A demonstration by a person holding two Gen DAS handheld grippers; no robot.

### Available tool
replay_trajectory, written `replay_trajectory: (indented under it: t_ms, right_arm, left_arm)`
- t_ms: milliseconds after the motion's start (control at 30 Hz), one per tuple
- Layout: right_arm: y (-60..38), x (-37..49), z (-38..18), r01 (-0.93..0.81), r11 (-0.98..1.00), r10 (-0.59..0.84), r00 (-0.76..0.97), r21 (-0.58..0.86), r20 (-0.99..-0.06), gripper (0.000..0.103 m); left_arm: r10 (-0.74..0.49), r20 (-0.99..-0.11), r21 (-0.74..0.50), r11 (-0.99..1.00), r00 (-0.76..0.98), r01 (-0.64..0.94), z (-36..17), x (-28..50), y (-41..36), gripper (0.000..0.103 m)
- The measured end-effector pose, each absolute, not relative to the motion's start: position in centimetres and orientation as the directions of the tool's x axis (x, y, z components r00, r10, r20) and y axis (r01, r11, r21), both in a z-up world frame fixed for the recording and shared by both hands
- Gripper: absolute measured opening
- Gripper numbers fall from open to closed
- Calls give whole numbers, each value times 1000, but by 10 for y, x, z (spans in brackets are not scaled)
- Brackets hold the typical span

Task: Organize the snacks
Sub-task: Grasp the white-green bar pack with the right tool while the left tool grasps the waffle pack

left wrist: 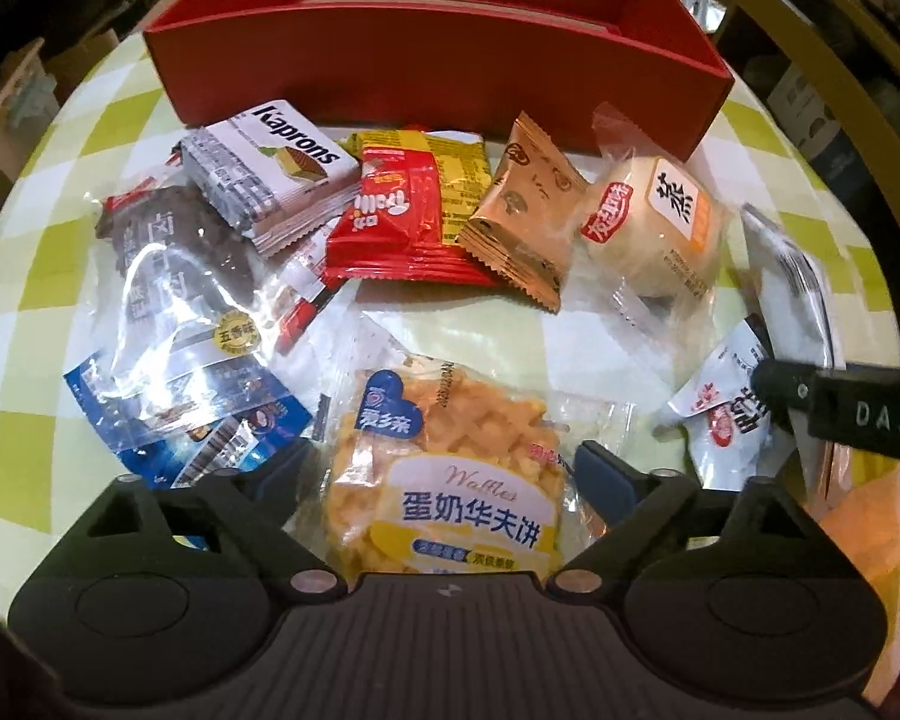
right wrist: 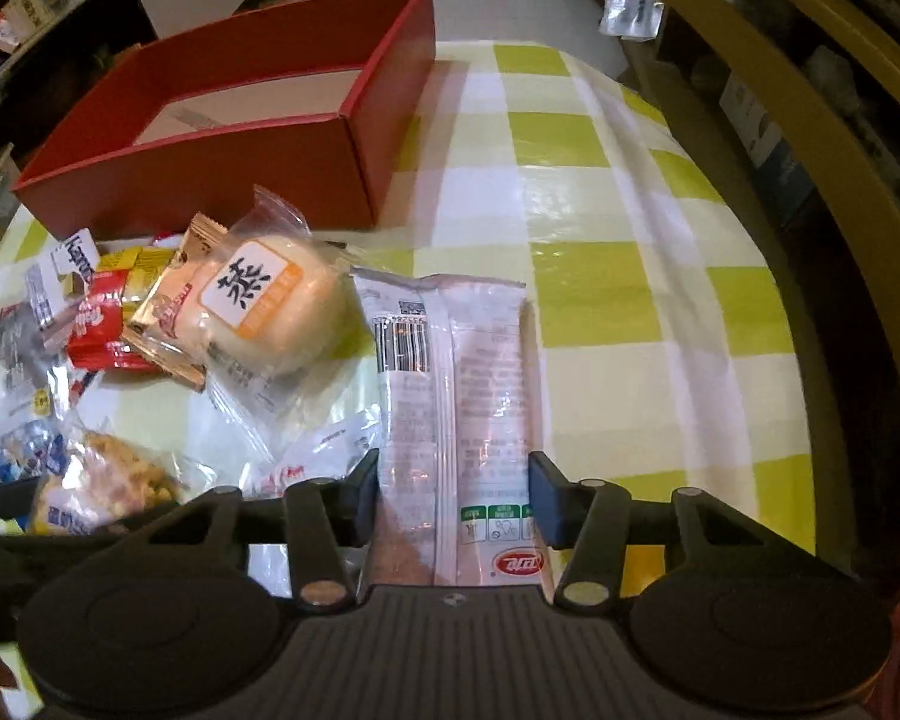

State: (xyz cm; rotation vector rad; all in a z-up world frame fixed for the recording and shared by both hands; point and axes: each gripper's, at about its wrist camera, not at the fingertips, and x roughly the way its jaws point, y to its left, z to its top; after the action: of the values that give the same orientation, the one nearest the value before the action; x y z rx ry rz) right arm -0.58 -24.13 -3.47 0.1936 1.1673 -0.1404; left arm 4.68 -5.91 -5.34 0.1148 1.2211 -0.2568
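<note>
Right hand-held gripper (right wrist: 450, 489): jaws closed narrow on the long pale-pink plastic-wrapped snack packet (right wrist: 450, 372), pads pressing both long edges near its lower end. The packet lies flat on the green-and-white checked surface (right wrist: 630, 240), with the red open cardboard box (right wrist: 306, 156) at 11 o'clock.

Left hand-held gripper (left wrist: 444, 474): jaws wide, straddling the clear-wrapped yellow waffle packet (left wrist: 444, 480), pads not touching it.

Handling: both packets likely light, slippery, crushable; grip across the firm middle.
</note>
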Motion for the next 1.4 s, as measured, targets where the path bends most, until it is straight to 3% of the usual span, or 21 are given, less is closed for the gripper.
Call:
replay_trajectory:
  t_ms: [133, 233, 300, 467, 667, 867, 1400]
  right_arm:
    - [-241, -17, -27, 193, 978, -4, 379, 75, -925, 53]
    - [-244, -26, -20, 196, 978, -16, 377, 63, -926, 53]
    - [-247, -32, -12, 196, 977, 0, 391, 84, -921, 53]
    - [-245, -39, 4, 178, 976, 36, 420, 122, -907, 53]
    - [-242, -35, 8, 155, 971, 94, 445, 180, -891, 53]
    - [-235, -35, 15, 96, 975, 131, 471, 199, -872, 53]
    - [-228, -46, 42, 50, 968, 181, 544, 247, -819, 53]
  left_arm:
    - [-160, -939, -86, 967, 304, 241, -46, 48, -51, 85]
    - [-147, -941, -73, 967, 304, 243, -44, 46, -48, 85]
    - [-144, -942, -70, 968, 303, 240, -43, 44, -47, 86]
    - [-111, -950, -40, 970, 292, 241, -55, 43, -53, 103]
    - [-84, -944, 3, 965, 320, 264, -61, 41, -68, 103]
    - [-103, -941, -20, 968, 323, 251, -46, 28, -59, 83]
    - [-74, -932, -18, 987, 355, 157, 0, 0, -29, 76]
